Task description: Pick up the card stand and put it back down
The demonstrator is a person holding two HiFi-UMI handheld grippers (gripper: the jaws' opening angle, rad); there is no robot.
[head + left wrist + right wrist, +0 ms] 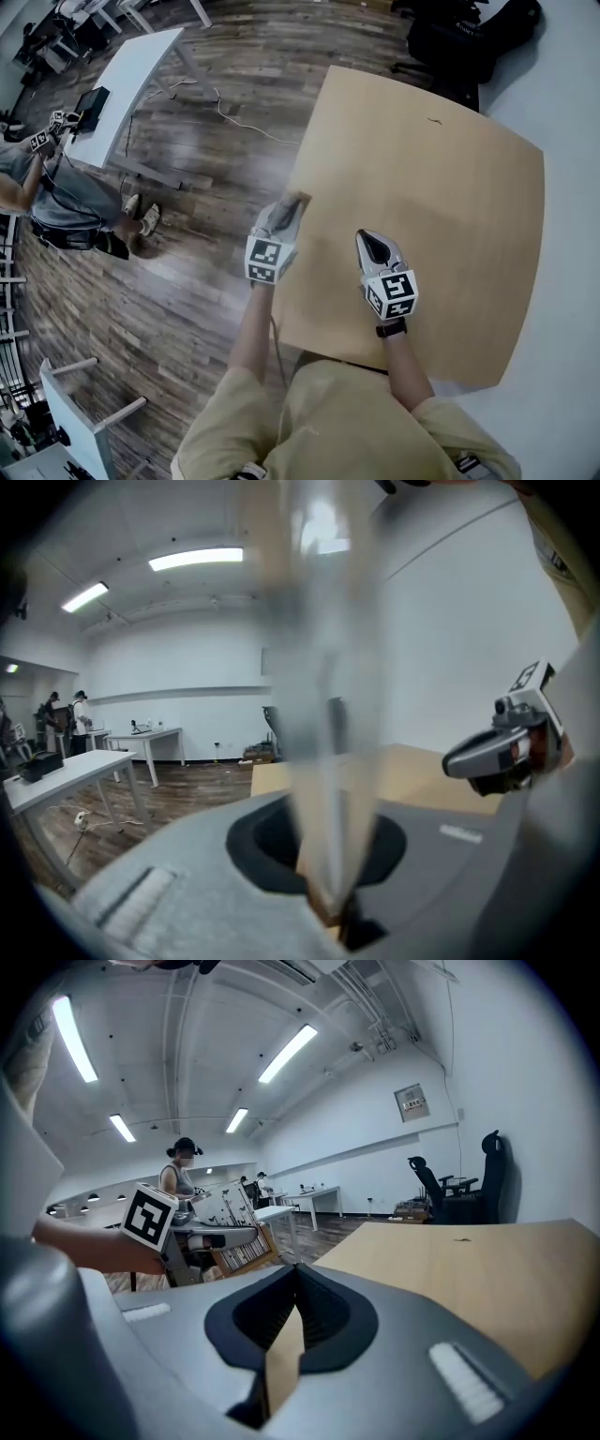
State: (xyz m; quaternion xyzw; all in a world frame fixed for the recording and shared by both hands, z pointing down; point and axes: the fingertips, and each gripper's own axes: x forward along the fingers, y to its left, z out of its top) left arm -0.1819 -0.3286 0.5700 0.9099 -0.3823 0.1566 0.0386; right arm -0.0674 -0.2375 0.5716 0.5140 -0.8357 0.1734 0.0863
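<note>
fig.: left claw closed on the stand, a clear sheet that rises from between its jaws to the top of the left gripper view, smeared by blur; whether the stand's foot clears the table cannot be told; seen from the head, this claw sits at the table's left edge, the stand a faint pale shape just beyond its tip; right claw closed on nothing, jaws together with only a sliver of tan showing through them, level with the left claw and well apart from it, farther in over the table; step in hand, by judgement: setting the stand back down; to do it well, hold the sheet upright above the jaws, since a thin slick sheet probably pivots in the pads if tipped; bring the foot down on table that lies ahead of the claw and away from the near edge, so that no part overhangs; let the foot rest flat before the pads ease off; part the jaws only as far as needed, then draw the claw straight back along its own line so that neither pad drags the sheet over; the right claw is best kept off to the side, clear of the stand, ready to steady it if it rocks.
</note>
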